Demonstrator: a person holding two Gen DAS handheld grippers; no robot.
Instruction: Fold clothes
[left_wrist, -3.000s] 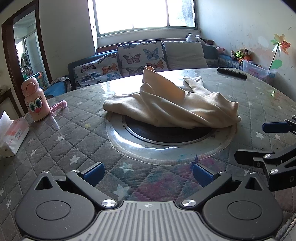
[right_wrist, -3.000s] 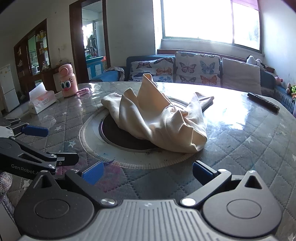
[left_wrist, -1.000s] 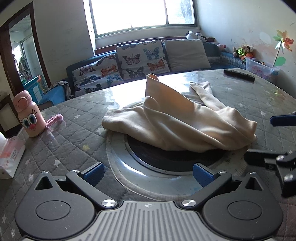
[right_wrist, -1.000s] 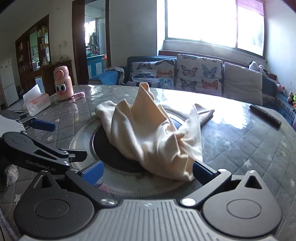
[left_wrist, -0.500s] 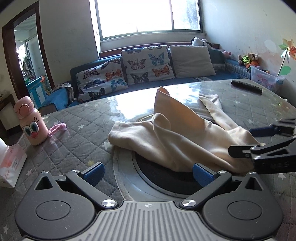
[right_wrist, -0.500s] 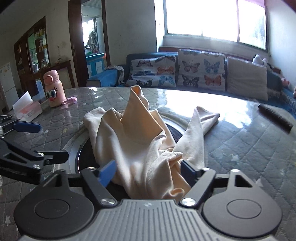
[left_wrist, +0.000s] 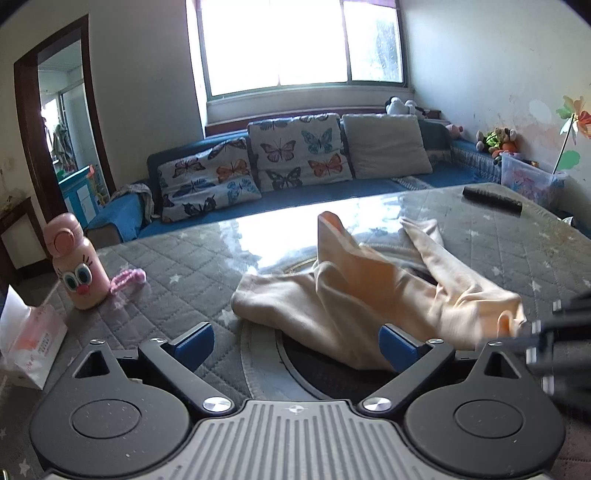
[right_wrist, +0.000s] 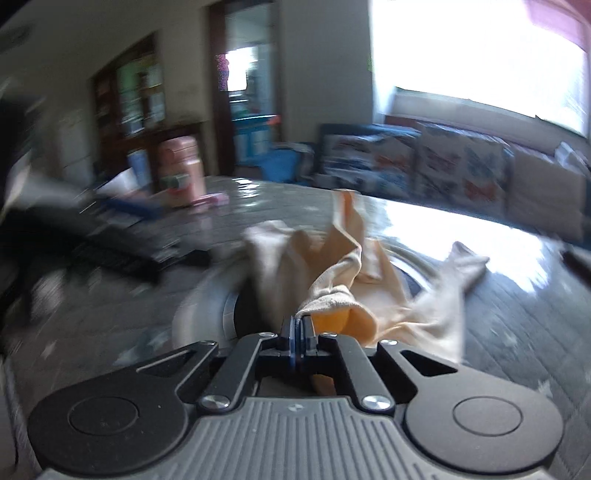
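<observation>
A crumpled cream garment lies over the round turntable in the middle of the quilted grey table. My left gripper is open and empty, just short of the garment's near edge. My right gripper is shut on a bunched edge of the cream garment and pulls it up off the table. In the left wrist view the right gripper shows blurred at the right, at the garment's corner. The right wrist view is motion-blurred.
A pink cartoon bottle and a tissue box stand at the table's left. A black remote lies at the far right. A sofa with butterfly cushions runs behind the table.
My right gripper has closed on the garment's edge and is moving fast with it. My left gripper has crept closer to the garment and stays open.
</observation>
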